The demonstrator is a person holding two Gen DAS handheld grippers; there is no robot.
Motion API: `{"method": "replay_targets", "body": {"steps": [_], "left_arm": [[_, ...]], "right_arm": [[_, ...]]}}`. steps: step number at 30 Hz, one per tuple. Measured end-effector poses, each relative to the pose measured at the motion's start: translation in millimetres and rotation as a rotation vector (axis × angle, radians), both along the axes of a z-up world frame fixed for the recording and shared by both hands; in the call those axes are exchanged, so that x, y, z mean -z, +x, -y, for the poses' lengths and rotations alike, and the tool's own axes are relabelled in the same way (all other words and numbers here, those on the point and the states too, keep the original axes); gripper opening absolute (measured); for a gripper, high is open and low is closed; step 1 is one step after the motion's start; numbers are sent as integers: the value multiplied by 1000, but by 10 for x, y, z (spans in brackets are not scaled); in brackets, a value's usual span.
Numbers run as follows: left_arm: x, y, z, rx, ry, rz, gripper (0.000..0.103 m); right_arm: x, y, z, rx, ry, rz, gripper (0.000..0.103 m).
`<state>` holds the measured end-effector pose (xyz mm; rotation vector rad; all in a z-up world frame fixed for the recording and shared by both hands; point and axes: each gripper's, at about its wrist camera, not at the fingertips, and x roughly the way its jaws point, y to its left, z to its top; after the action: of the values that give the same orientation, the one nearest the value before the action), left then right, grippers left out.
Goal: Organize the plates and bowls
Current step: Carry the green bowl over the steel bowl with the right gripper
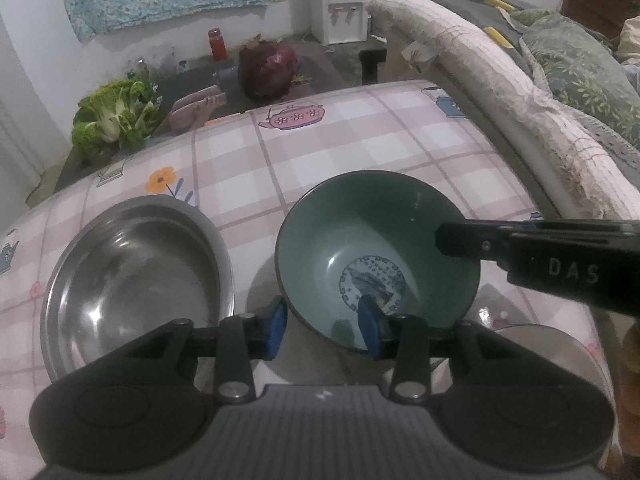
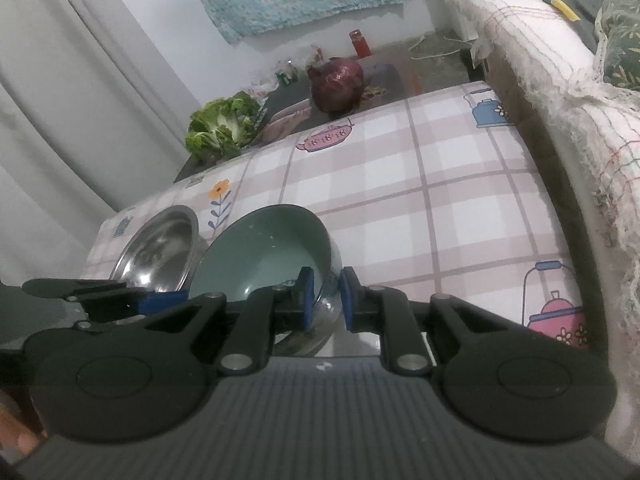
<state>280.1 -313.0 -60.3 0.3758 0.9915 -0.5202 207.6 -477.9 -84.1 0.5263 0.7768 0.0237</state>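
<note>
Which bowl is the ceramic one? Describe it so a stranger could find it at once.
Start at the table covered in a pink checked tablecloth printed with teapots. Near its front edge two bowls sit side by side: a stainless steel bowl and, beside it, the green ceramic bowl. Only the green one is glazed teal, with a dark rim and a round blue-and-white picture at the bottom.

Left gripper (image 1: 323,326) points steeply downward, jaws apart, straddling a rim. Right gripper (image 2: 325,298) angles downward, jaws narrow, pads astride a rim, contact unclear.
</note>
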Motion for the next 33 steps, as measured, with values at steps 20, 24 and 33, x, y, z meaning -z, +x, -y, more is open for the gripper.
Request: {"method": "replay_targets", "body": {"steps": [20,24,33], "left_arm": [[-33,31,-22,-28,-14,-24,39],[-54,23,-34,-31,-22,-28,39],[-70,25,-42,-19,-41,-36,39]], "right_arm": [[12,105,-96,9,-40,-37,15],[-25,93,-110,10,-49,-35,15],[-88,69,-109,19,-65,-25,15]]}}
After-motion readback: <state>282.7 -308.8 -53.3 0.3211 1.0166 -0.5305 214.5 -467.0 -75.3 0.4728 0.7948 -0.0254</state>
